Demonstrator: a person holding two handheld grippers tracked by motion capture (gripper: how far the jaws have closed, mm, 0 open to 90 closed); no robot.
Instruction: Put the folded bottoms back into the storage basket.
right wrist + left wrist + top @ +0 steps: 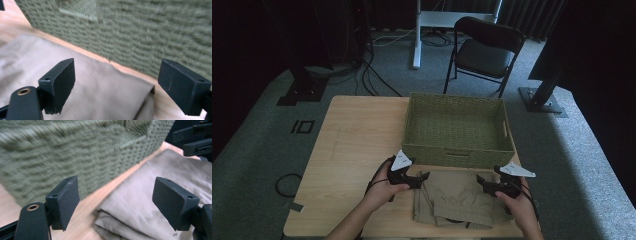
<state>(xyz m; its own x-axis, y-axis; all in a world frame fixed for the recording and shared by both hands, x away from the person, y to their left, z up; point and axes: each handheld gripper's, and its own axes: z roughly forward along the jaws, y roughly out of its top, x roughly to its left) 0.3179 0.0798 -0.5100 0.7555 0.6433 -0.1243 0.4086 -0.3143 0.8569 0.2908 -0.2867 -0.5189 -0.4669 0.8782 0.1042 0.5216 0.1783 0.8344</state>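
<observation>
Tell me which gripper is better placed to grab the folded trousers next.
Right, slightly. The right gripper hangs open over the trousers, while the left gripper straddles their corner, partly over bare table.

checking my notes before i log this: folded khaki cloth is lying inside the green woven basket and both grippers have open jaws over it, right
Not quite. The folded khaki cloth lies on the light wooden table, in front of the green woven basket, not inside it; the high view shows this. The rest holds: the left gripper and the right gripper have open jaws over the cloth.
</observation>
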